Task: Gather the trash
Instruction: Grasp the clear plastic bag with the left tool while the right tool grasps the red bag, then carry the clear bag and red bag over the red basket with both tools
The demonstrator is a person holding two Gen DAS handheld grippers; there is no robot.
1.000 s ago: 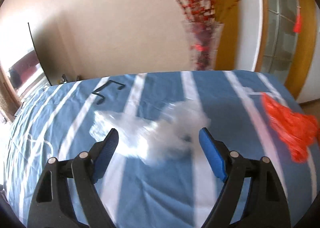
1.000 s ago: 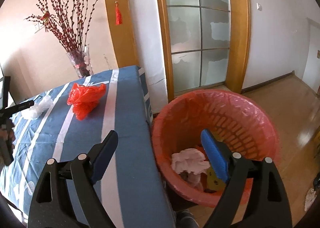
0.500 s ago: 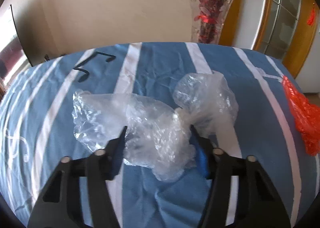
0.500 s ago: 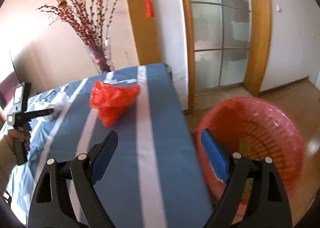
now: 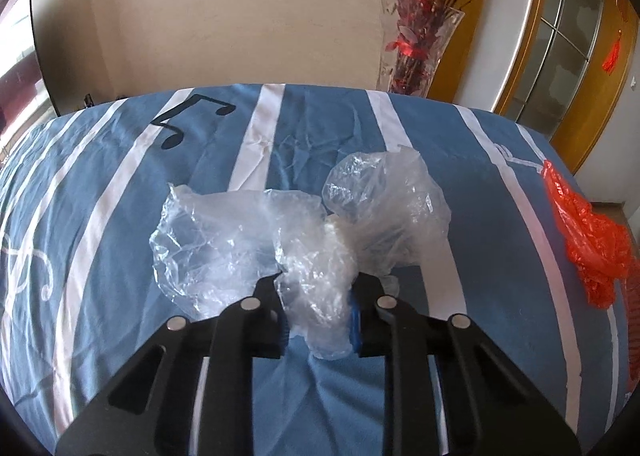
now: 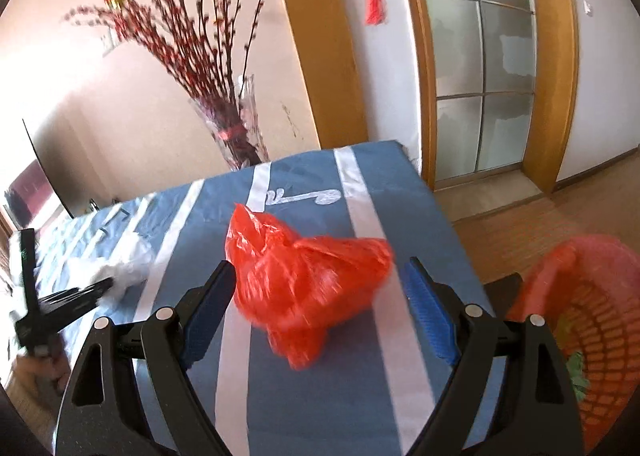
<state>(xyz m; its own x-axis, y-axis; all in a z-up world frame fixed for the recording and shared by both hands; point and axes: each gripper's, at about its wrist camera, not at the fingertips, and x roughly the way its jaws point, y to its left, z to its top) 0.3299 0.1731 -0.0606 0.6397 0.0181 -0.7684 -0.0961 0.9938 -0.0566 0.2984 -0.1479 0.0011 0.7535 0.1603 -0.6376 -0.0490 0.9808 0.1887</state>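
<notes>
A crumpled clear plastic bag lies on the blue striped tablecloth. My left gripper is shut on its near bunched part. A crumpled red plastic bag lies on the cloth near the table's right edge; it also shows in the left wrist view. My right gripper is open, its fingers on either side of the red bag, not touching it. The left gripper and clear bag show at the left of the right wrist view.
A pink-lined trash basket holding some trash stands on the wood floor right of the table. A glass vase with red branches stands behind the table's far edge. A door frame and glass doors are behind the table.
My left gripper moved onto the clear bag and closed on it. My right gripper swung left from over the basket to the red bag, which now lies between its open fingers.
</notes>
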